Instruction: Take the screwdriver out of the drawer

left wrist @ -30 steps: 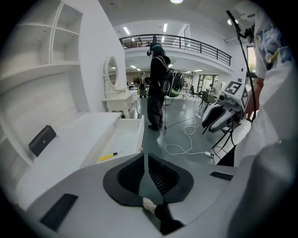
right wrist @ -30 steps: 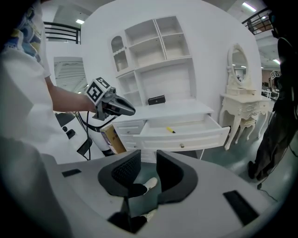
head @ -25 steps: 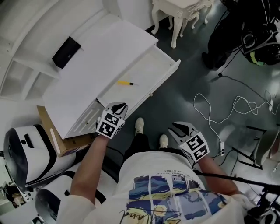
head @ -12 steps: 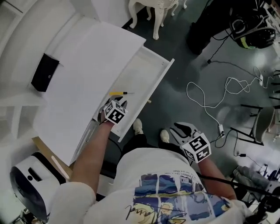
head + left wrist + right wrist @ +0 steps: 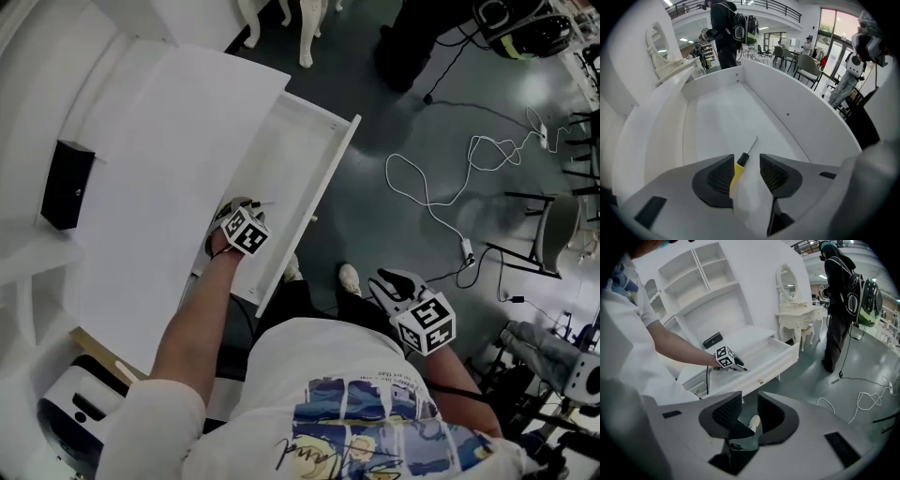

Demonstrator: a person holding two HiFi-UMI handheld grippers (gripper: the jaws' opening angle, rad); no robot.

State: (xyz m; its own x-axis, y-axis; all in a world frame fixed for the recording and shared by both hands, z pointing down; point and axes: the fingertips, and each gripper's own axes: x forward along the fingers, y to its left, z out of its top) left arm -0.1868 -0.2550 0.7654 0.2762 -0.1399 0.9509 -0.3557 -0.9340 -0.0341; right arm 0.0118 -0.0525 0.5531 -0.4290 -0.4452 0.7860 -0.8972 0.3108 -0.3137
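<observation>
1. I am in a big open hall, part furniture showroom, part test lab.
2. White shelves [image 5: 708, 273] and a vanity [image 5: 801, 315] with a mirror [image 5: 786, 282] stand on a grey floor [image 5: 375, 122].
3. Loose cables [image 5: 431, 200] trail over that floor.
4. Beyond are chairs [image 5: 807, 70], tall windows [image 5: 828, 26] and a gallery railing [image 5: 783, 10].
5. A person [image 5: 839, 319] with a backpack [image 5: 868, 294] stands nearby.
</observation>
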